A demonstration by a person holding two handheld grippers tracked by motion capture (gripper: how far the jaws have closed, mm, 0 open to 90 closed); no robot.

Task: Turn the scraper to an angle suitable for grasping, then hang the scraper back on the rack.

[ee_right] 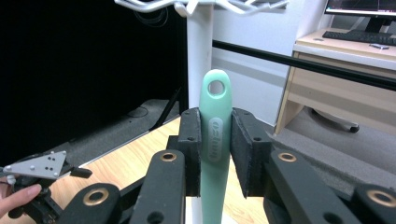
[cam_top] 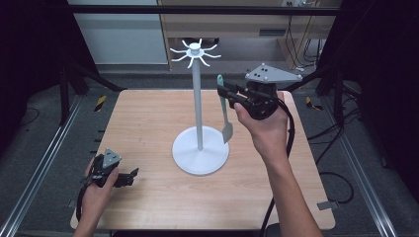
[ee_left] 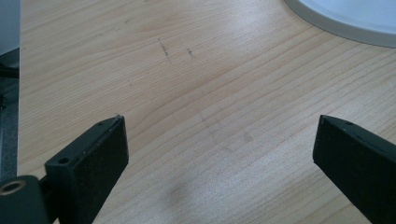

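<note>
The right gripper view showed a hanging hole at the top of the mint-green spatula [ee_right: 215, 135] handle, which the high view left too small to read. The right claw [cam_top: 231, 95] gripped that handle, holding the spatula upright in the air just beside the pole of the white hook stand [cam_top: 198, 123]. The left claw [cam_top: 129, 177] rested wide apart, low over the near left of the wooden surface [cam_top: 148, 123]. There was one spatula, one stand, and two claws. Beyond the surface stood a pale desk [ee_right: 345, 74] with a keyboard [ee_right: 357, 36].
</note>
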